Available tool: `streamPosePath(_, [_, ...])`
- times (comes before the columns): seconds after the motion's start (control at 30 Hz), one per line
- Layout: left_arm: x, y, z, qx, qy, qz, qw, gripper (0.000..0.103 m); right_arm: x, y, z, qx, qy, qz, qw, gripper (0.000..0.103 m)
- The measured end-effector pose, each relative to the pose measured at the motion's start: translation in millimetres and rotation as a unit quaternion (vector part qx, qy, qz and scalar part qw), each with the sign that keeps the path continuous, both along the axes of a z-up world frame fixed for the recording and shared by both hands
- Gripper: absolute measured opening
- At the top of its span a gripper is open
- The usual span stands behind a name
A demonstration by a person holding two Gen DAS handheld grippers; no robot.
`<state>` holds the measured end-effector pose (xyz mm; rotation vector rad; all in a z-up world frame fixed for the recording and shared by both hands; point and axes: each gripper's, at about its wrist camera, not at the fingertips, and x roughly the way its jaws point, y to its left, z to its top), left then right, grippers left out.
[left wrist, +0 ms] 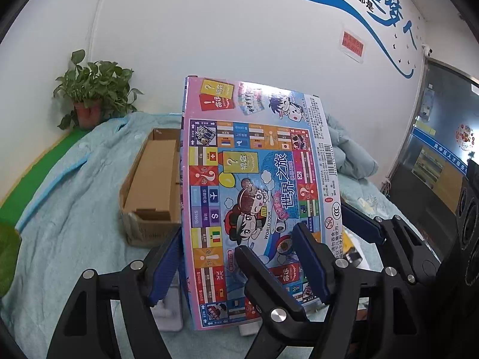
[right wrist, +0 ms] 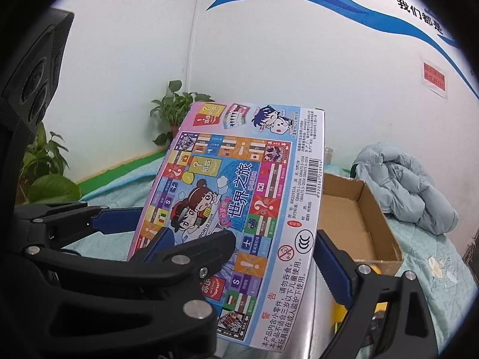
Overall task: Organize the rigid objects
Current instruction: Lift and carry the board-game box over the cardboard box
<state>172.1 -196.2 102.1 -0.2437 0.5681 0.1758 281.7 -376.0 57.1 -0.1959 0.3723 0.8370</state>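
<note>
Both grippers clamp one colourful board-game box [left wrist: 257, 197], held tilted up off the bedding with its printed face to the cameras. In the left wrist view the left gripper [left wrist: 239, 266] comes in from the bottom of the frame, angled slightly down; its blue-padded fingers [left wrist: 311, 263] sit on either side of the box's lower end, one on the printed face at centre-right, the other at the box's left edge, so it grasps the box. The right gripper [left wrist: 386, 236] shows at right in that frame, reaching in behind the box's right edge. In the right wrist view the right gripper [right wrist: 245, 257] enters from the bottom, jaws spread wide across the box [right wrist: 239, 203]; one blue pad presses at its right edge, the other finger lies over the lower left of the face, so it is gripping too. The left gripper [right wrist: 98, 221] shows at left-centre. An open cardboard carton [left wrist: 149, 185] sits behind the box on a light blue blanket [left wrist: 69, 224]. Bundled pale blue quilt [right wrist: 404, 185] at right, potted plant [left wrist: 95, 95] at upper left by the white wall [left wrist: 239, 30].
</note>
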Motion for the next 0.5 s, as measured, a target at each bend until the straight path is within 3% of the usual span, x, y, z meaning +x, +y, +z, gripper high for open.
streamPosePath(0.23, [40.9, 16.6, 37.3, 0.016, -0.017, -0.016, 0.9996, 0.070, 21.4, 16.5, 20.0, 0.011, -0.029, -0.015, 0.999, 0.093])
streamPosePath(0.5, [120.2, 58.1, 50.1, 0.004, 0.017, -0.039, 0.9991, 0.070, 72.3, 50.5, 28.5, 0.000, -0.016, -0.030, 0.999, 0.093])
